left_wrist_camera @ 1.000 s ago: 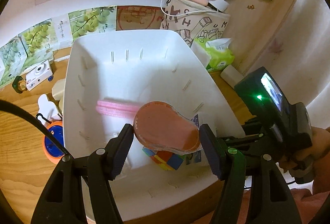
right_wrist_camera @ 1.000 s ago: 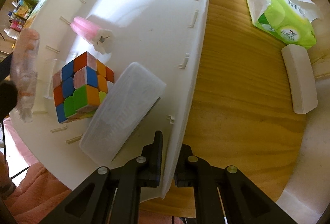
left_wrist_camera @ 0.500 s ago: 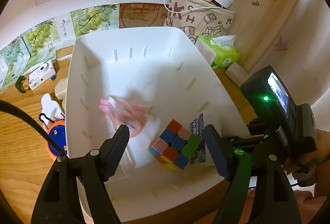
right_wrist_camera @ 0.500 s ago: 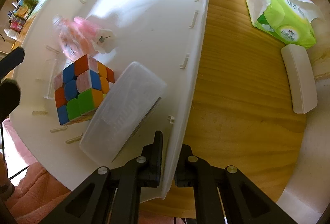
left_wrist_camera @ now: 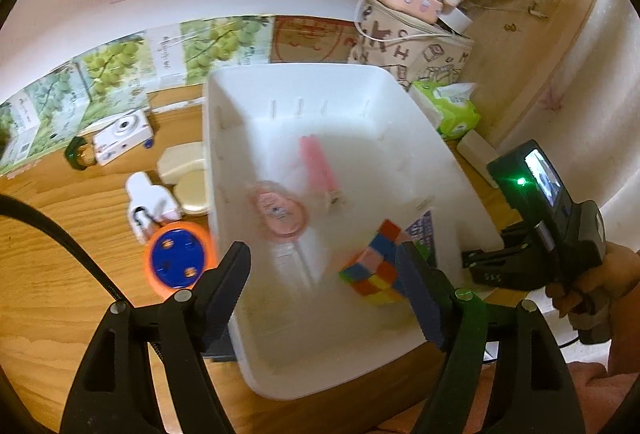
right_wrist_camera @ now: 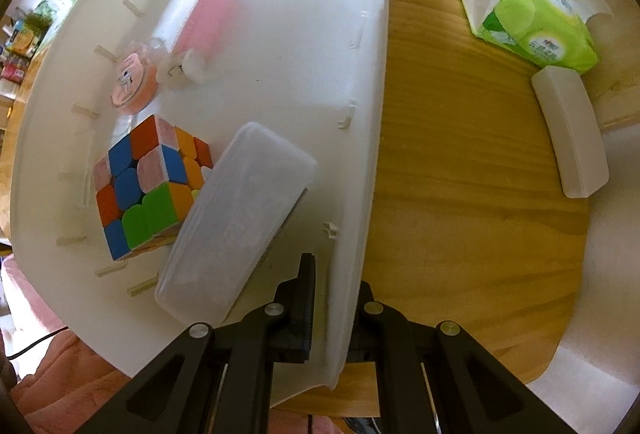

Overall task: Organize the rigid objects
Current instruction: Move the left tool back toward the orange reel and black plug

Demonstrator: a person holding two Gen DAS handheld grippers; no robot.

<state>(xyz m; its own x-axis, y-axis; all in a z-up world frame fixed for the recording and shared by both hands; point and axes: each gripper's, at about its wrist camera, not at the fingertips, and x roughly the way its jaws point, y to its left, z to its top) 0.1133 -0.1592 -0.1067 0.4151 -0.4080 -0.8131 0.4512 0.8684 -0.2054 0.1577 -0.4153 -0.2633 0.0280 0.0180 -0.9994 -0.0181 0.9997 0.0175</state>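
Bin (right_wrist_camera: 372, 82) rim clamped in right jaws; left jaws apart, empty, camera (left_wrist_camera: 122, 132) beside.

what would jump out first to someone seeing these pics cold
The big white bin fills both views, and the bright puzzle cube in it stands out against the white, beside a frosted plastic case. The right gripper is clamped on the bin's side wall. Outside the bin, an orange and blue round toy sits on the wooden table.
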